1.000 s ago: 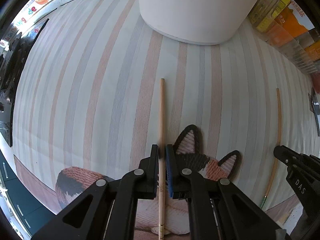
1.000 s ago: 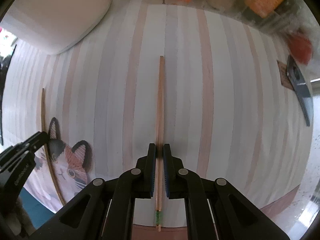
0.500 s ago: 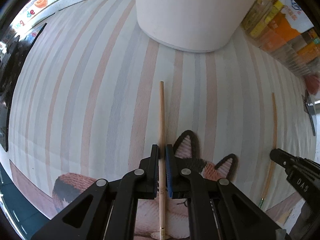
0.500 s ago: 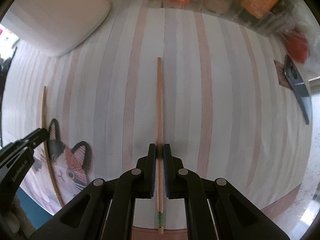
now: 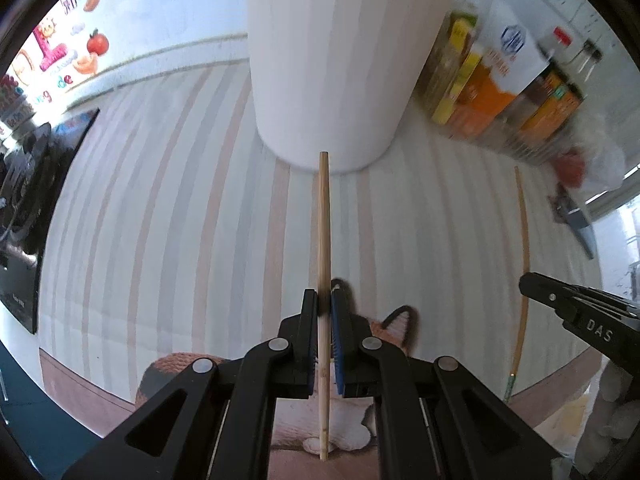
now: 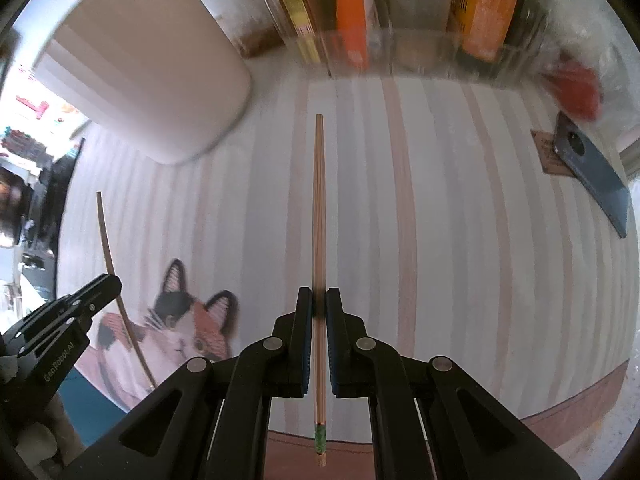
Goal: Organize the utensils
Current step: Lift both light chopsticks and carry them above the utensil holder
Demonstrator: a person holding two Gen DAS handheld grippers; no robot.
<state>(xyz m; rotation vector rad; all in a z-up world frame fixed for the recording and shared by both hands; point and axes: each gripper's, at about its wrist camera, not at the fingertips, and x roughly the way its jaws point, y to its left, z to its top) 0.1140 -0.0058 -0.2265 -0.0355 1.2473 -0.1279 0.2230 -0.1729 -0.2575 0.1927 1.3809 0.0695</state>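
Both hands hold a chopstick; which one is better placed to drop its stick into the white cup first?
Left, probably: its chopstick tip already overlaps the white cup straight ahead; for the right gripper it sits off to the side.

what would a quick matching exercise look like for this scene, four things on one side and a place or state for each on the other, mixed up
Things:
1. plain chopstick
2. green-banded chopstick
3. white container
4. dark phone

Places or states:
A. lying flat at the right edge of the striped mat
B. clamped in the left gripper
C. standing upright at the far end of the mat
D. clamped in the right gripper

Pairs: 1-B, 2-D, 3-C, 4-A
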